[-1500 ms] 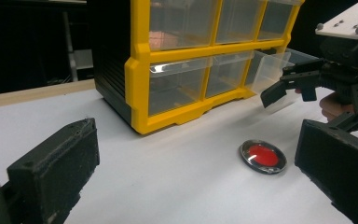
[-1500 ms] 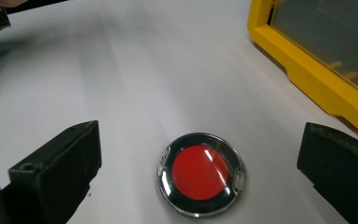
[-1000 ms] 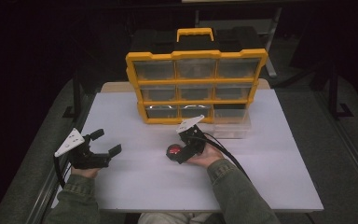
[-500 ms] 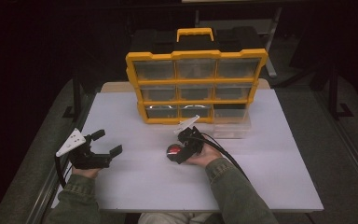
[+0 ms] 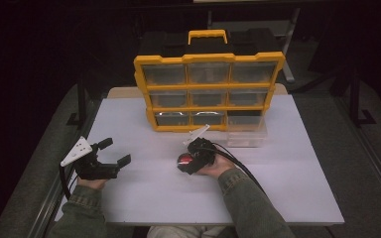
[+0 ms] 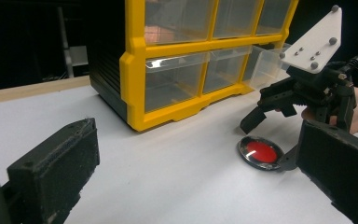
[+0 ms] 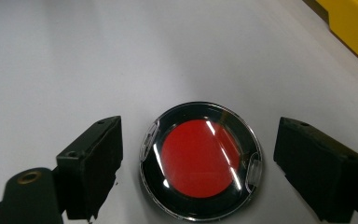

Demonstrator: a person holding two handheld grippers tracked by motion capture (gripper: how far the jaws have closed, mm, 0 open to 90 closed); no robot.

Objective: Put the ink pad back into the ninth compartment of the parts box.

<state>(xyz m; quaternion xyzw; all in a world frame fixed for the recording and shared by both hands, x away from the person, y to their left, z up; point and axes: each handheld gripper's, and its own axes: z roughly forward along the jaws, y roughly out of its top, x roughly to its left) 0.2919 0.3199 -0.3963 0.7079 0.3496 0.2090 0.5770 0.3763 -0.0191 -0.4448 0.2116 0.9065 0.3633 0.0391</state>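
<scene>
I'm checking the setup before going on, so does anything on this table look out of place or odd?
One thing: the bottom right slot of the yellow drawer cabinet is dark and empty, and its clear drawer sits out on the table in front of it. The round red compact lies flat between the right gripper's open jaws, untouched.

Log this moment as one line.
right tool: open, straddling round red black-rimmed case | left tool: open, idle | clear drawer: pulled out

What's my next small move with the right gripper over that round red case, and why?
Probably lower a touch and close. The right gripper is open with one jaw on each side of the round red case, gaps on both sides, nothing touching yet. The case lies flat on the white table, so the jaws likely need to reach its rim first. The left gripper stands open, well apart.
</scene>
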